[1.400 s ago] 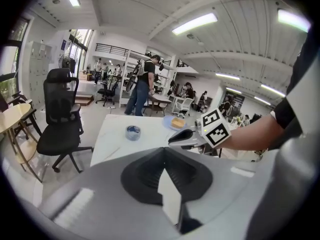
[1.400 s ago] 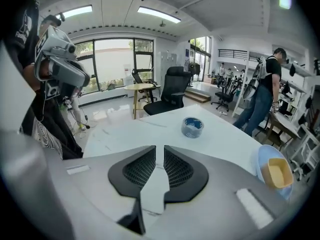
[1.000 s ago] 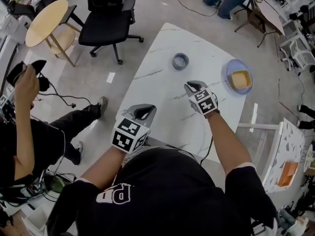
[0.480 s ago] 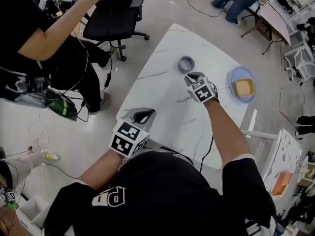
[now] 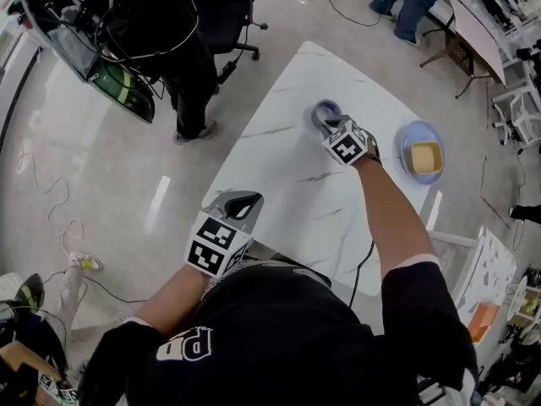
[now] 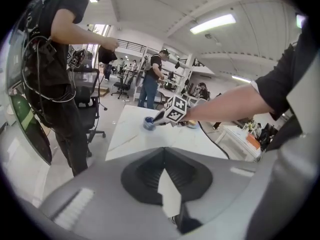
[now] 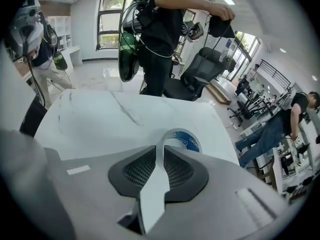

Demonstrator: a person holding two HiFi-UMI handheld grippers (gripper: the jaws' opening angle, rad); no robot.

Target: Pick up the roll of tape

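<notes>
The roll of tape (image 5: 322,108), white outside and blue inside, lies flat on the white marble table (image 5: 283,172) near its far edge. My right gripper (image 5: 328,123) reaches out to it. In the right gripper view the roll (image 7: 187,140) sits just past the jaws, and its near wall runs into the narrow slit between the tips of my right gripper (image 7: 160,138). My left gripper (image 5: 240,200) hangs over the table's near edge, far from the roll, shut and holding nothing. From my left gripper (image 6: 164,152) the roll (image 6: 148,124) shows small in the distance.
A blue plate (image 5: 423,153) holding a yellow block sits right of the roll. A person in black (image 7: 165,29) stands beside the table's left side with a black office chair (image 7: 197,76). Cables lie on the floor at left. White shelving (image 5: 494,273) stands at right.
My right gripper has moved forward across the table to the roll and now has its wall between the tips. The left gripper stays put. The standing person has shifted along the table's left side.
</notes>
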